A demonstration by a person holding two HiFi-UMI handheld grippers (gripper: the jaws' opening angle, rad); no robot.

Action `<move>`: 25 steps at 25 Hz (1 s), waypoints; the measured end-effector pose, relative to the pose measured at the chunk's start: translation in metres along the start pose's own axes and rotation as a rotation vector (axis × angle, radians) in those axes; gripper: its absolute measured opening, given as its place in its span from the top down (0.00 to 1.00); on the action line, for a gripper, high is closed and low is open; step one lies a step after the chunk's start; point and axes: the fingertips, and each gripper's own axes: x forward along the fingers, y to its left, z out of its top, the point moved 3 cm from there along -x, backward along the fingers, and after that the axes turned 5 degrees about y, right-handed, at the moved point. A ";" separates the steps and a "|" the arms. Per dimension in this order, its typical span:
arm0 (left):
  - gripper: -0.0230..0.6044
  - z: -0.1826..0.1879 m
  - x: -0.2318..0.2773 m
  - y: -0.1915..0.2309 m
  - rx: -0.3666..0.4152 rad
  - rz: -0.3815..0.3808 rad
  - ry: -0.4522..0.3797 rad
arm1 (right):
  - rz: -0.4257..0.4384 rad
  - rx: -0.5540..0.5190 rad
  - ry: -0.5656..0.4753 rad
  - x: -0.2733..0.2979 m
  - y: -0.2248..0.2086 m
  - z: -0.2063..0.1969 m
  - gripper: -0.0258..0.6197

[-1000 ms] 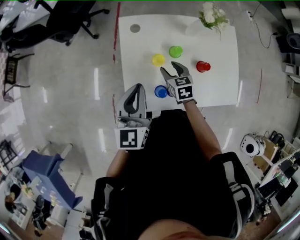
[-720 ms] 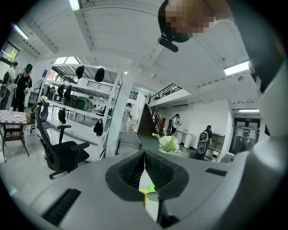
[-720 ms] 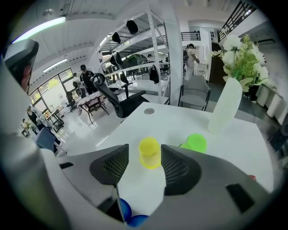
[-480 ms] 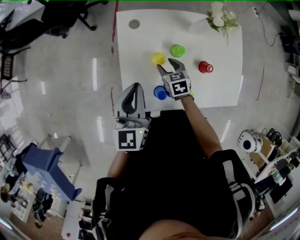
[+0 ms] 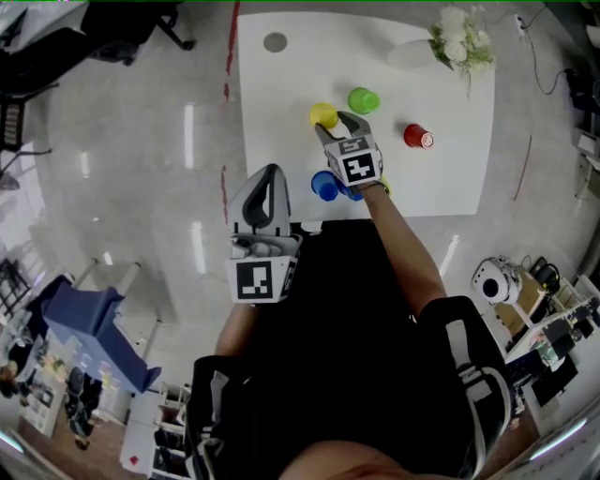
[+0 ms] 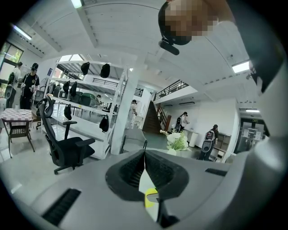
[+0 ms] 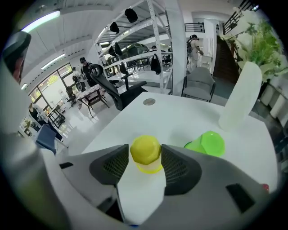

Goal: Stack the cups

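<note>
Four upside-down cups stand on the white table point(image 5: 281, 103): yellow point(image 5: 322, 115), green point(image 5: 363, 99), red point(image 5: 417, 137) and blue point(image 5: 324, 186). My right gripper point(image 5: 336, 125) is open and reaches over the blue cup to the yellow one. In the right gripper view the yellow cup point(image 7: 146, 154) stands between the two pads point(image 7: 118, 164), close to both, with the green cup point(image 7: 206, 144) just to its right. My left gripper point(image 5: 267, 178) hangs shut and empty at the table's near left corner; its closed fingers point(image 6: 135, 170) point out across the room.
A white vase point(image 5: 410, 53) with flowers point(image 5: 461, 42) lies at the table's far right; it is also in the right gripper view point(image 7: 240, 99). A grey disc point(image 5: 275, 42) sits at the far left. An office chair point(image 5: 141, 23) stands on the floor beyond.
My right gripper has moved away from me, past the blue cup, until the yellow cup sits between its jaws. The left gripper has hardly moved.
</note>
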 end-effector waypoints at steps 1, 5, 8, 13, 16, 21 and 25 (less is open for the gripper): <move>0.93 -0.001 0.000 0.001 0.000 0.001 0.002 | -0.004 -0.002 0.005 0.001 -0.001 0.000 0.58; 0.93 0.000 -0.003 0.009 -0.002 0.000 -0.003 | -0.023 -0.004 0.009 0.005 -0.002 0.003 0.60; 0.93 0.001 -0.007 0.010 -0.004 -0.003 -0.013 | -0.030 0.009 0.007 0.001 -0.003 0.005 0.60; 0.93 0.001 -0.018 0.012 0.029 -0.029 -0.039 | -0.052 0.017 -0.032 -0.019 0.001 0.010 0.60; 0.93 0.006 -0.030 0.008 0.025 -0.059 -0.049 | -0.060 0.039 -0.062 -0.042 0.007 0.011 0.60; 0.93 0.011 -0.057 -0.008 0.048 -0.127 -0.083 | -0.095 0.079 -0.113 -0.094 0.016 -0.002 0.60; 0.93 0.006 -0.075 -0.016 0.065 -0.189 -0.082 | -0.134 0.123 -0.158 -0.135 0.019 -0.016 0.60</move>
